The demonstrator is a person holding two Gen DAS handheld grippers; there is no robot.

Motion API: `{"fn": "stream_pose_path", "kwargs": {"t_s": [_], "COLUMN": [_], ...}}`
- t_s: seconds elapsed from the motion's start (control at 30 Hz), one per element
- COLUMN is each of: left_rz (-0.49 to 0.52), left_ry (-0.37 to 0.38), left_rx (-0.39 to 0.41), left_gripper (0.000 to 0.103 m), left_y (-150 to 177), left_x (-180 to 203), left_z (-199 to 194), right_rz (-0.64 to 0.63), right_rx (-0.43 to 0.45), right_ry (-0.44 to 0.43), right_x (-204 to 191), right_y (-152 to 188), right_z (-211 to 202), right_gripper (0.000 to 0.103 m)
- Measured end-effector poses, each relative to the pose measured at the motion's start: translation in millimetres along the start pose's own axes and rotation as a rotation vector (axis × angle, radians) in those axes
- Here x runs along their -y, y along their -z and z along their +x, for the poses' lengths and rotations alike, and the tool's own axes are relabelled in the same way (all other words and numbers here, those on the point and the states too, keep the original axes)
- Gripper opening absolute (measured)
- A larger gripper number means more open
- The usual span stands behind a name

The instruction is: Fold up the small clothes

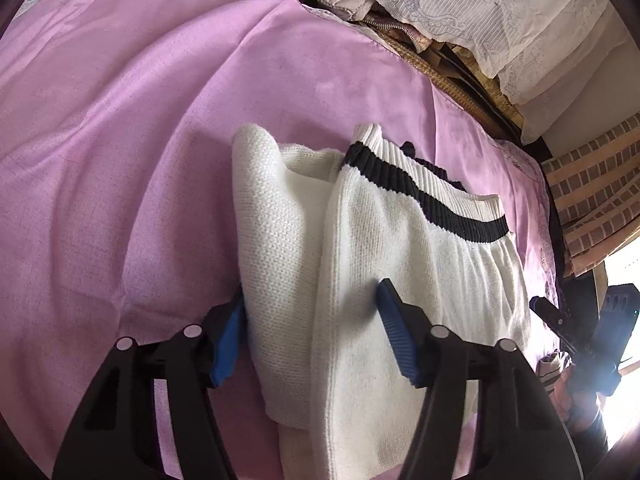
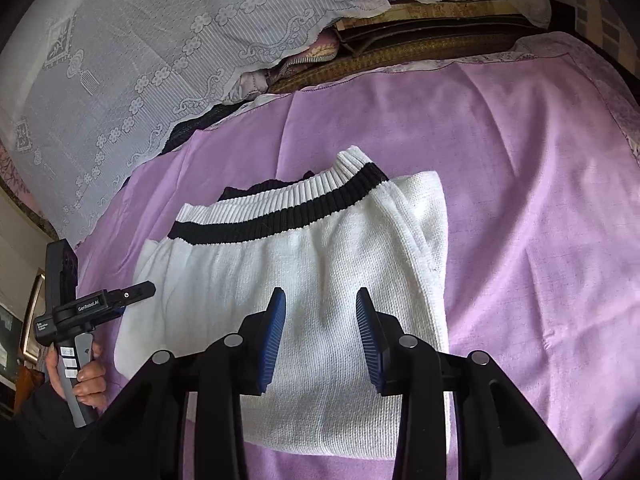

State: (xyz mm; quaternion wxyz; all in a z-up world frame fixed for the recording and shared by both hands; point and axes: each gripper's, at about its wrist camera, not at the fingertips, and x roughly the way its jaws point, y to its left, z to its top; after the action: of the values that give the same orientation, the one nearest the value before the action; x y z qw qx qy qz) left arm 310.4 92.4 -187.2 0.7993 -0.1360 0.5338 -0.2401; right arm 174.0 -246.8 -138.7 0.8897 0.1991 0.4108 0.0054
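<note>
A white knit garment with a black stripe on its ribbed band lies folded on the purple sheet. My left gripper is open just above its near edge, jaws wide apart, holding nothing. In the right wrist view the same garment lies flat with the band at the far side. My right gripper is open above its near half, empty. The left gripper shows at the left in the right wrist view, held in a hand.
A white lace cloth covers bedding at the back. A gold patterned edge runs behind the sheet. A brick-pattern fabric hangs at the right in the left wrist view, beside the other gripper.
</note>
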Motion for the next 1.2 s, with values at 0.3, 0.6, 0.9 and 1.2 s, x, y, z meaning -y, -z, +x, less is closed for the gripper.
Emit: {"fn": "stream_pose_path", "kwargs": {"t_s": [0.3, 0.6, 0.9, 1.2], "left_rz": [0.111, 0.075, 0.055, 0.096], "left_ry": [-0.108, -0.071, -0.034, -0.049], "left_rx": [-0.013, 0.019, -0.014, 0.008], "left_gripper": [0.085, 0.055, 0.051, 0.057], "left_y": [4, 5, 2, 6], "left_x": [26, 10, 8, 19], "left_z": [21, 5, 5, 12], "right_rz": [-0.111, -0.130, -0.230, -0.246], "right_rx": [-0.012, -0.014, -0.116, -0.067], "right_ry": [0.060, -0.004, 0.030, 0.023], "right_x": [-32, -58, -87, -85], "right_y": [-9, -12, -5, 4], "right_z": [29, 39, 88, 85], "right_gripper": [0.031, 0.031, 0.025, 0.026]}}
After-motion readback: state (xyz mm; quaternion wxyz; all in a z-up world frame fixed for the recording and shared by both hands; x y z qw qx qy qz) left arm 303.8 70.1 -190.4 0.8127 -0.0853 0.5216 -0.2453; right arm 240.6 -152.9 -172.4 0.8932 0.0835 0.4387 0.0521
